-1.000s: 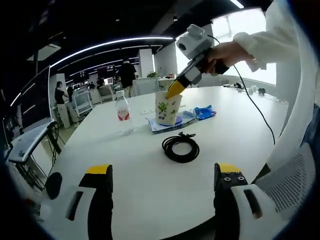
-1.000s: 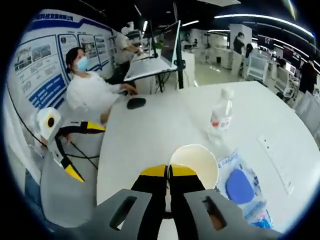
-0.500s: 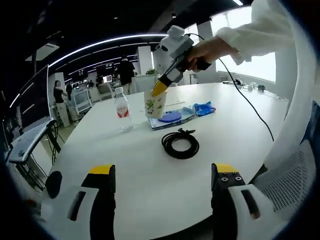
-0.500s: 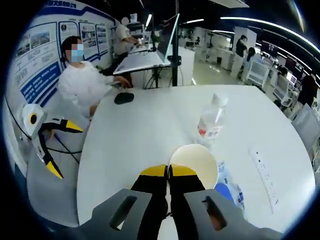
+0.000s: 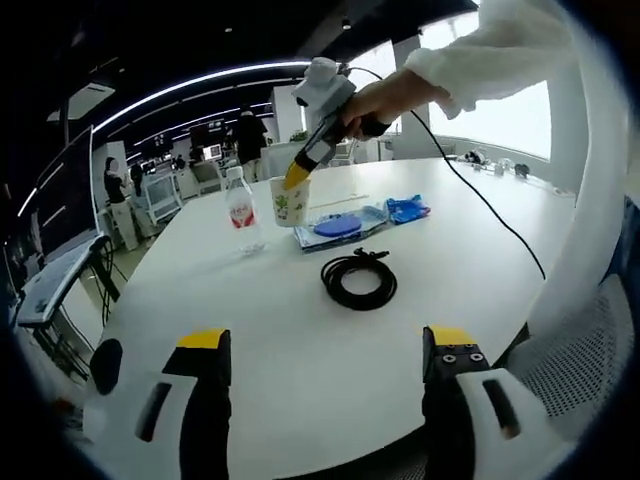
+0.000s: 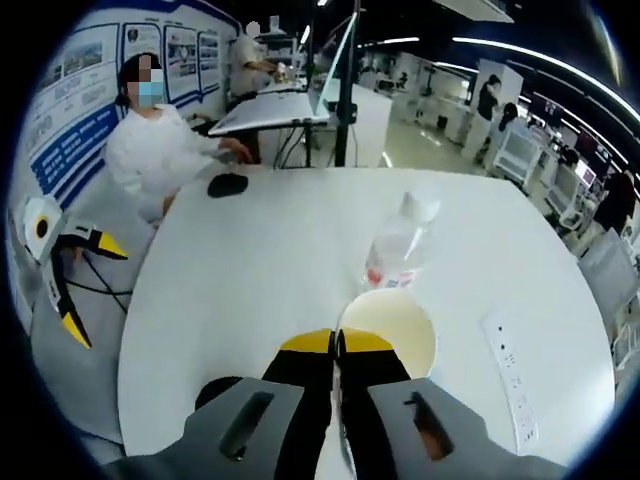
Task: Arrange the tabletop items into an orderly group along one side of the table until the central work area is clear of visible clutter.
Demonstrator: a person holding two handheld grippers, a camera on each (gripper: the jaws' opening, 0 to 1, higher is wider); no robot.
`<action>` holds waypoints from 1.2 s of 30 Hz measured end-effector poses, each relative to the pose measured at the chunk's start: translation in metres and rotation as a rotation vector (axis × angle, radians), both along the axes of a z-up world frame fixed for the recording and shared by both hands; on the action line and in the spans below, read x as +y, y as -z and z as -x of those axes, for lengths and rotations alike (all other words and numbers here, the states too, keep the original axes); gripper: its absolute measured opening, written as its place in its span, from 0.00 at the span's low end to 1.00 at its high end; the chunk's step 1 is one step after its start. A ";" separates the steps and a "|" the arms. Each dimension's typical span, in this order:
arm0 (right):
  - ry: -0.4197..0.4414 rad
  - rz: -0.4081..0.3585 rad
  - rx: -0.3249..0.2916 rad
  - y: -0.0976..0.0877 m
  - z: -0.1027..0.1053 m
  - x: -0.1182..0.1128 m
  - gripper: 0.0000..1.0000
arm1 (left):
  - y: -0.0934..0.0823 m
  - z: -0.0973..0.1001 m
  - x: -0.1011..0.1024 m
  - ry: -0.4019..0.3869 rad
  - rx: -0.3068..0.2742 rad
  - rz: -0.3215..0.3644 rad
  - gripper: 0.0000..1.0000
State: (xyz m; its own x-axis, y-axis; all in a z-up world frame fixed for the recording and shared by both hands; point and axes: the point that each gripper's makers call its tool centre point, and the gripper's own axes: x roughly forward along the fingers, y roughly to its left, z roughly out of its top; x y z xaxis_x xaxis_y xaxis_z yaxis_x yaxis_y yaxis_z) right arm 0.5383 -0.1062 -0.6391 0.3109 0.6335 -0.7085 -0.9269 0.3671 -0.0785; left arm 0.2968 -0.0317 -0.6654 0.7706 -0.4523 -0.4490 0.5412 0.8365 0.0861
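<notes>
My left gripper (image 5: 325, 350) hangs low over the near edge of the white table (image 5: 250, 330), its jaws wide apart and holding nothing; just beyond it, near the table's middle, lies the coiled black cable (image 5: 358, 283); past the cable sit the flat blue packets (image 5: 345, 226) and a smaller blue wrapper (image 5: 406, 208) to their right. My right gripper (image 6: 336, 343) is pinched tight on the rim of the paper cup (image 6: 388, 325); a second ago the cup stood among the packets, and now I carry it clear of them, close beside the water bottle (image 5: 238, 208) on the cable's far left. In the right gripper view the bottle (image 6: 398, 247) lies just beyond the cup's mouth, and a white power strip (image 6: 510, 375) rests to the right. I judge the cup is nearly grouped with the bottle; the cable and packets remain in the working middle and still need shifting.
</notes>
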 end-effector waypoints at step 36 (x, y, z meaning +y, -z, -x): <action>-0.082 0.110 -0.009 0.053 -0.041 0.014 0.00 | 0.012 0.001 0.006 -0.019 0.046 -0.057 0.73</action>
